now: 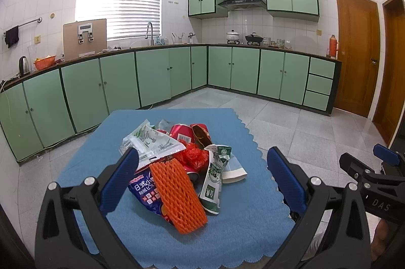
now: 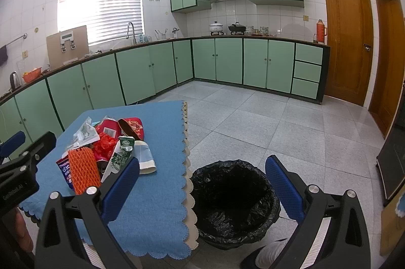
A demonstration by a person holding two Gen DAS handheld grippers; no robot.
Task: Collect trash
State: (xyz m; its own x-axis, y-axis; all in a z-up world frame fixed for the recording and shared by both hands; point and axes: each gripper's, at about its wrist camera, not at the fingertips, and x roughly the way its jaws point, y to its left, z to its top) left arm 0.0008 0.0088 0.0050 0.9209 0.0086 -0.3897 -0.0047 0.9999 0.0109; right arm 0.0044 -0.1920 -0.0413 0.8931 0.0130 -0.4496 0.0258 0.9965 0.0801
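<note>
A pile of trash lies on the blue tablecloth (image 1: 240,226): an orange foam net (image 1: 177,195), a green and white carton (image 1: 215,175), a white and green wrapper (image 1: 152,142), a purple snack bag (image 1: 144,193) and red wrappers (image 1: 195,155). My left gripper (image 1: 202,162) is open and empty, hovering over the near side of the pile. My right gripper (image 2: 202,167) is open and empty, above the table's right edge and a bin lined with a black bag (image 2: 233,200). The pile also shows in the right wrist view, with the orange net (image 2: 83,170) nearest.
The bin stands on the tiled floor just right of the table (image 2: 157,193). Green kitchen cabinets (image 1: 152,76) run along the back and left walls. Wooden doors (image 2: 346,41) stand at the right. A dark board (image 2: 392,162) leans at the far right.
</note>
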